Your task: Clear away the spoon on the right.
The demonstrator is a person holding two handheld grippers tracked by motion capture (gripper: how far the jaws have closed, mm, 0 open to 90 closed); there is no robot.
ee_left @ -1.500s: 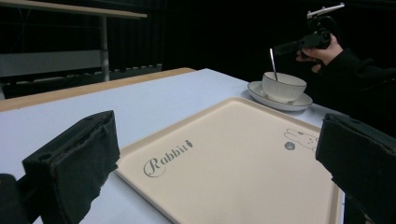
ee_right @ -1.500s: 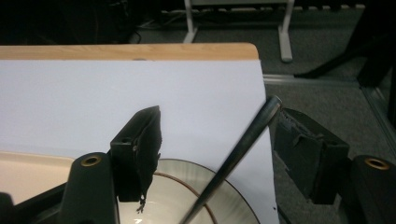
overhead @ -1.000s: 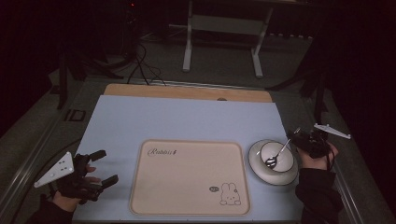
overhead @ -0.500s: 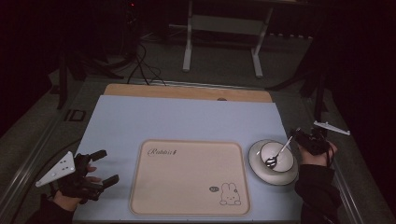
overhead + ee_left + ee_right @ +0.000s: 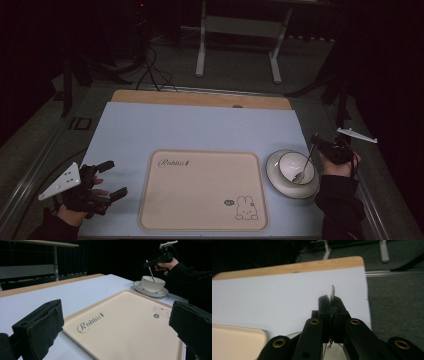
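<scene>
A white bowl [image 5: 292, 167] stands on a white saucer [image 5: 280, 185] at the table's right, beside a beige tray [image 5: 200, 200] printed with "Rabbit" and a small rabbit. A metal spoon [image 5: 305, 165] leans into the bowl, bowl end down. My right gripper [image 5: 317, 140] is shut on the spoon's handle, whose tip sticks up between the jaws [image 5: 332, 293]. At the table's front left my left gripper [image 5: 112, 179] rests open with nothing between its jaws. In the left gripper view the bowl [image 5: 153, 283], spoon [image 5: 151, 274] and right gripper [image 5: 157, 261] appear far off.
A pale blue mat [image 5: 190, 130] covers the table, with a wooden strip [image 5: 200, 99] along the far edge. Beyond it stand a metal frame [image 5: 237, 45] and cables [image 5: 150, 65] on the dark floor. The tray's surface is bare.
My right gripper has drifted right and slightly down with the spoon, tilting its handle. The left gripper has barely moved.
</scene>
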